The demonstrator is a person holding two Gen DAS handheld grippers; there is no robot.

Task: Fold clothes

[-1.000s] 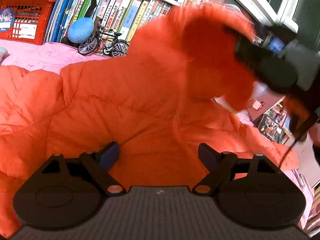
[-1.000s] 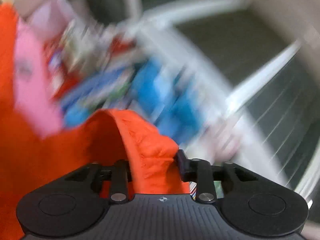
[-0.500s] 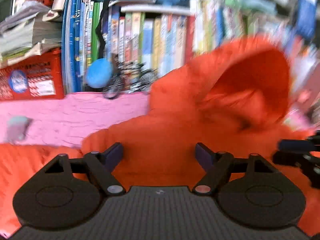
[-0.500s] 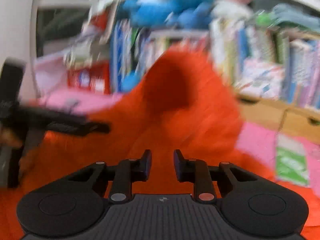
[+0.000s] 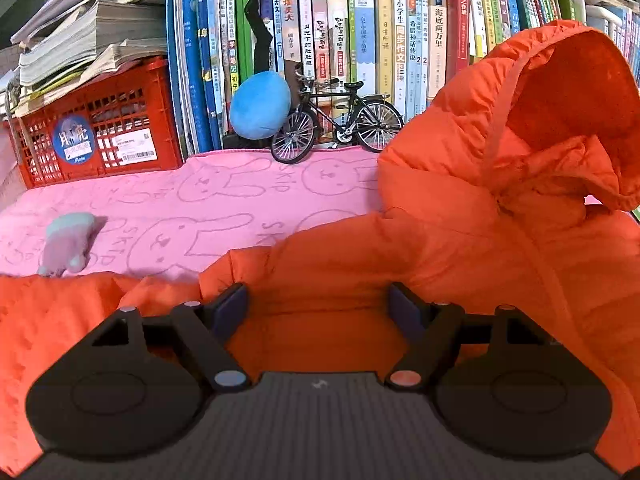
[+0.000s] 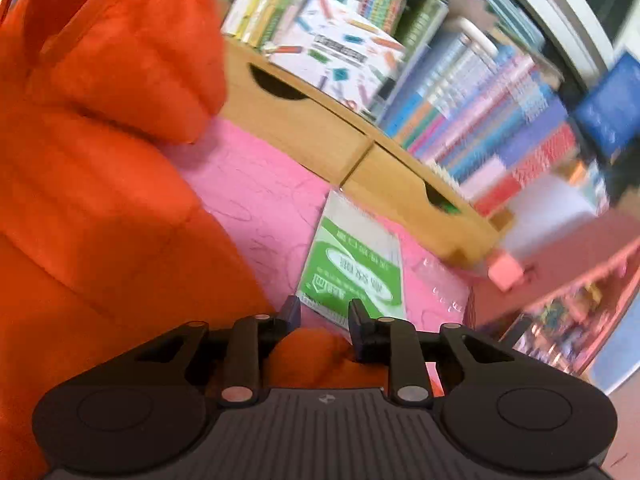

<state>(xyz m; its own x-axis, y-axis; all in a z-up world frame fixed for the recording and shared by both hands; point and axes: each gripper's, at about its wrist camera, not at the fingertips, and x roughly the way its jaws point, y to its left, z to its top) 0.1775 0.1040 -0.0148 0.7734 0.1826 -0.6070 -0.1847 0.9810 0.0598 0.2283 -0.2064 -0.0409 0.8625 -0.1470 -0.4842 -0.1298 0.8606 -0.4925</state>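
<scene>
orange jacket (image 5: 460, 248) spread on the pink cloth (image 5: 224, 208), hood up by the books (image 5: 360, 40).
left gripper (image 5: 318, 306) gapes wide over it, empty; right gripper (image 6: 324, 314) is parted at its edge, clasping nothing.

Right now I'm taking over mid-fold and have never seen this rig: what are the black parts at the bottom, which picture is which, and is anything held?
The black parts are two hand-held grippers, each carrying its own camera. The left gripper shows its jaws wide open over the orange hooded jacket, which lies on a pink bunny-print cloth. The right gripper is partly open; jacket fabric bunches near its fingers, apparently not pinched. A green booklet lies ahead of it. At the back stand a toy bicycle and a red crate.
</scene>
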